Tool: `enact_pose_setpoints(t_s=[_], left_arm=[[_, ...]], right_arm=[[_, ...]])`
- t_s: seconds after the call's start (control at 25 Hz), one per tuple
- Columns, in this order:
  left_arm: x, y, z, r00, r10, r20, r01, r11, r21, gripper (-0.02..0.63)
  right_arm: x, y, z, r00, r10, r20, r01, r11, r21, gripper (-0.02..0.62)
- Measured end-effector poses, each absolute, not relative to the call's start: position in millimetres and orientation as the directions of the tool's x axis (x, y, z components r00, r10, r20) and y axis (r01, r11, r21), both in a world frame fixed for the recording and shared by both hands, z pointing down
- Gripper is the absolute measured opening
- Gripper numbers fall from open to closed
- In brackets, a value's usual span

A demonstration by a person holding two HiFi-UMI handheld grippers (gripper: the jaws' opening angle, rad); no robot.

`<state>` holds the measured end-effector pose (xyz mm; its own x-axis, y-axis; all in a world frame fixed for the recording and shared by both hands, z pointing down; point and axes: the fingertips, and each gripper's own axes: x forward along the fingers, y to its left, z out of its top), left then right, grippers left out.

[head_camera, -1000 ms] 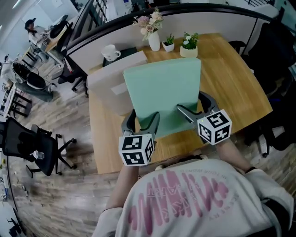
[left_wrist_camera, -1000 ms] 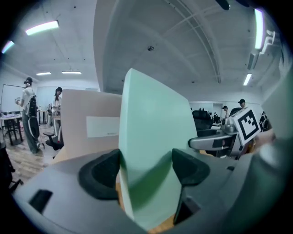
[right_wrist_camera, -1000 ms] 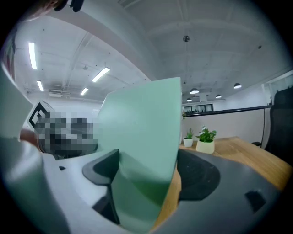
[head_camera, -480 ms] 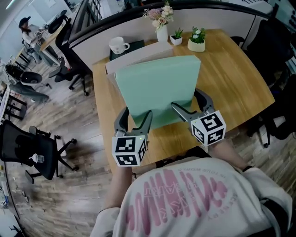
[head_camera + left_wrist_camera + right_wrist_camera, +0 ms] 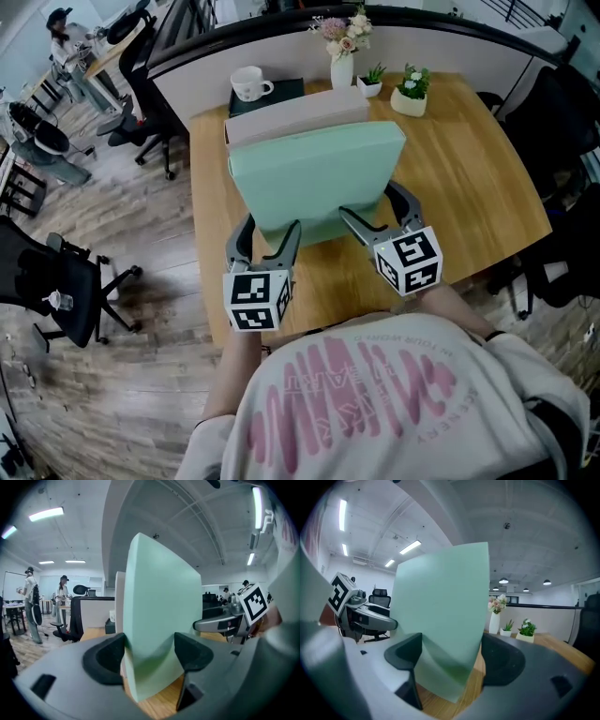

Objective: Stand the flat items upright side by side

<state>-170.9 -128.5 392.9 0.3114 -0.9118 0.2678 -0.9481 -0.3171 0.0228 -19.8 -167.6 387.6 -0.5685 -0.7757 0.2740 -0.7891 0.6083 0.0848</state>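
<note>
Jaws, left gripper (image 5: 150,656): partly closed, both dark pads pressed into the near lower edge of the green board (image 5: 314,173); the board's surface dents a little under them.
Jaws, right gripper (image 5: 447,656): set a shade wider and clamped the same way on that lower edge, further to the right.
Marker cubes: one on each gripper, left (image 5: 255,300) and right (image 5: 408,262), nearest the person's torso.
Green board: thick, flat and mint-coloured, held close to upright between the two grippers, leaning slightly. Its bottom edge is low over the wooden desk (image 5: 469,178); whether it touches the wood cannot be told.
Pale board (image 5: 295,108): a flat, grey-beige item standing just behind the green one, face to face with it. Whether they touch cannot be told.
Back of desk, left to right: white mug (image 5: 248,82) on a dark pad (image 5: 286,87); vase of flowers (image 5: 342,67); two small potted plants (image 5: 372,82) (image 5: 411,97).
Beyond the desk: curved partition (image 5: 272,47), then office chairs (image 5: 141,70) on the wood floor.
Far left corner: a person (image 5: 64,23) at another desk.
</note>
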Motion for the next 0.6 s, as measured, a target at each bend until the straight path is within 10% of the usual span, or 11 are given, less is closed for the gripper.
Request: enact_pose_setpoints(t_s=[0.6], left_arm=[[-178, -158, 413, 0.251, -0.913, 0.321, -0.966, -0.257, 0.026, 0.311]], right_arm=[[-29, -211, 406, -0.601, -0.726, 0.335, -0.745, 0.66, 0.095, 0.387]])
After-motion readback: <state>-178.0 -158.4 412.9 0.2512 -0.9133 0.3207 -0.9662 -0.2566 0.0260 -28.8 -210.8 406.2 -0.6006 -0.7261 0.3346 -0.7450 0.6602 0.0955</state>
